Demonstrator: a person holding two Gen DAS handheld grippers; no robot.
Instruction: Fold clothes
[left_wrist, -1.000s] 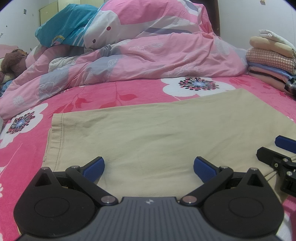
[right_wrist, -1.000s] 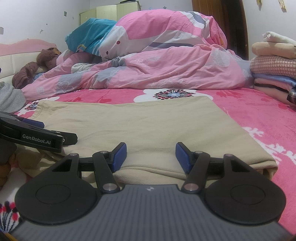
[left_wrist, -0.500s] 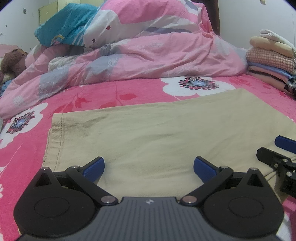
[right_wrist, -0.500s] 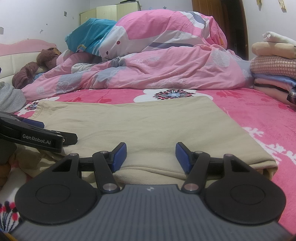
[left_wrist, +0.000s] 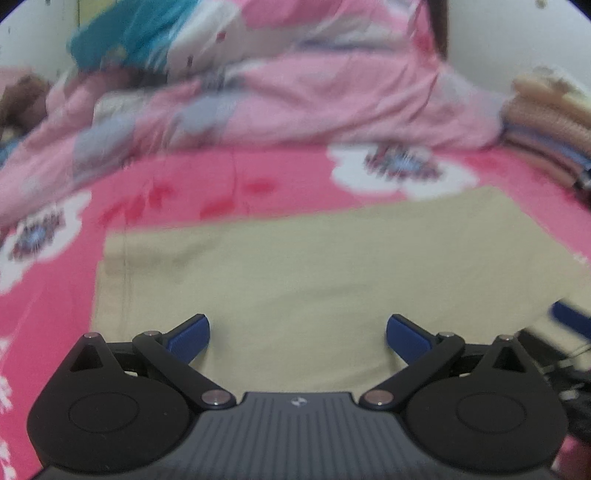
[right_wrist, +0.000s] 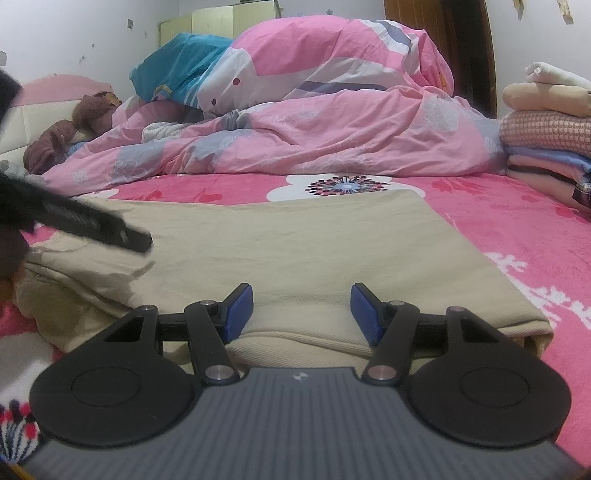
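Tan cloth (right_wrist: 295, 243) flat on bed (right_wrist: 517, 221); left gripper (left_wrist: 297, 332) wide open, right gripper (right_wrist: 301, 306) open, both empty; pinch near edge evenly

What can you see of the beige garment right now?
The beige garment looks like plain woven cotton, lying flat on the pink sheet, already folded, with doubled layers at its near edge and a rumpled near-left corner. A stitched hem runs along its left end. Both open tools, right and left, sit at the near edge.
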